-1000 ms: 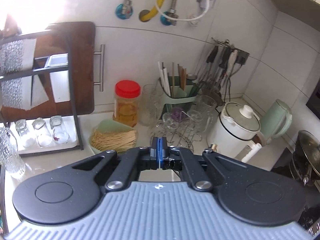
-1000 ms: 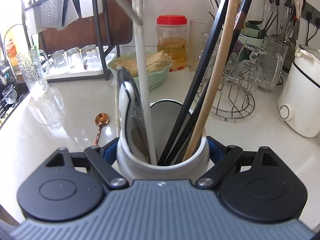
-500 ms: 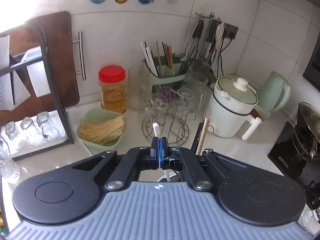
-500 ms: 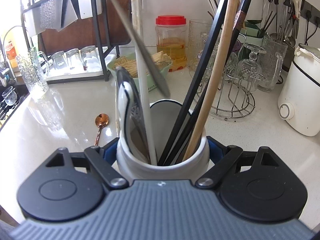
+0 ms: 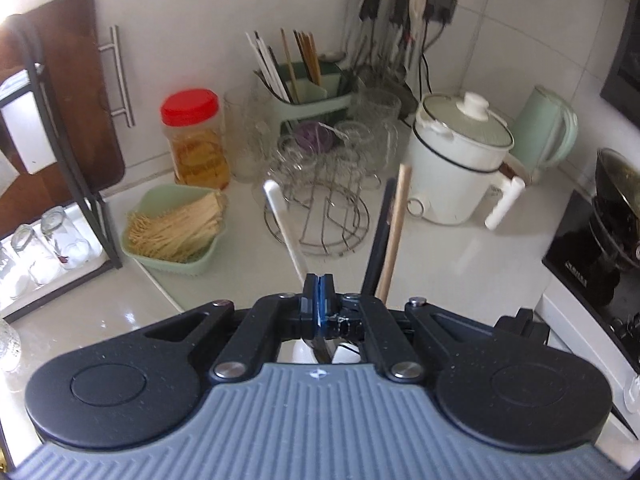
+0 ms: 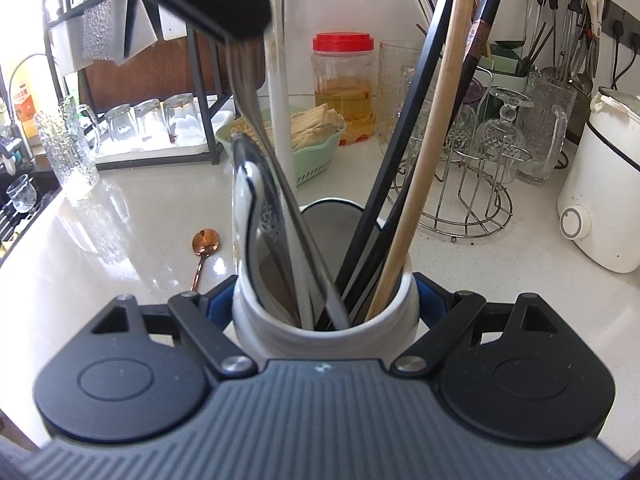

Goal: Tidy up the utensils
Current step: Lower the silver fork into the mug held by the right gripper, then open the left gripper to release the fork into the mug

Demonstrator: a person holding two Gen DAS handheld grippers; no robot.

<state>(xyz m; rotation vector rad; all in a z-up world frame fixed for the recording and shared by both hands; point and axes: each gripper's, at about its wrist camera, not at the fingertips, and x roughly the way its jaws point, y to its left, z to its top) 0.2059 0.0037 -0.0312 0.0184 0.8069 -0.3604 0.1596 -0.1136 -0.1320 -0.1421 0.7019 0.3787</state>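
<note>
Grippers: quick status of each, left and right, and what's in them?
Left gripper: shut on a metal utensil, its end down in the holder.
Right gripper: shut on the holder.

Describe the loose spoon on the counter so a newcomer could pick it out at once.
Start at the white utensil crock clamped in the right gripper. On the bare countertop just left of it lies the copper spoon, bowl pointing away. It is the only utensil lying flat and the only copper-coloured one.

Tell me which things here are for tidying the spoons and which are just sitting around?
For the job:
white holder, gripped by the right gripper
silver utensil, pinched by the left gripper
copper spoon on the counter

Just sitting around:
red-lidded jar
noodle basket
glass rack
white cooker
</note>
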